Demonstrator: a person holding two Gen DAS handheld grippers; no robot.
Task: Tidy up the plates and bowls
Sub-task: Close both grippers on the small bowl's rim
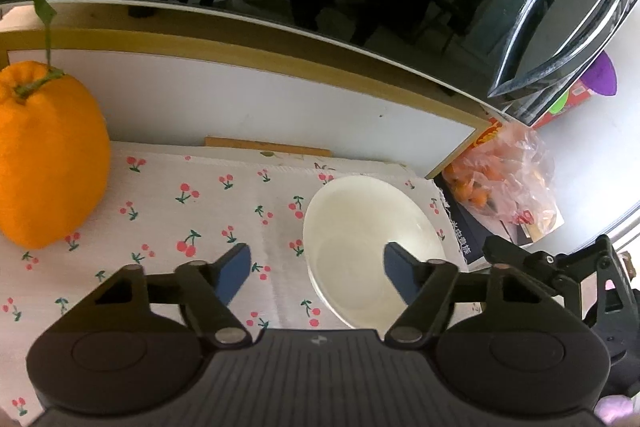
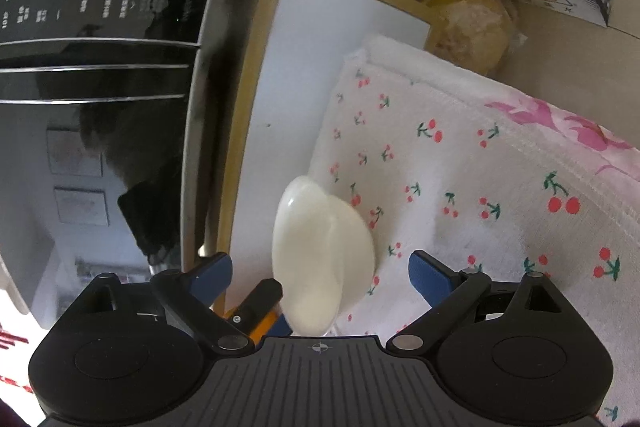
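Your left gripper, half-closed and empty, is straddling the near-left rim of the shallow white ceramic bowl at the cherry-print cloth's right edge.

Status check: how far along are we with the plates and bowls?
Done: nothing visibly stacked or sorted yet. In hand: the white bowl sits on the cherry-print cloth; the left gripper straddles its rim, open, not yet gripping. The right gripper is open near the same bowl. Left: grip it and move it; no plates or other bowls are in view.
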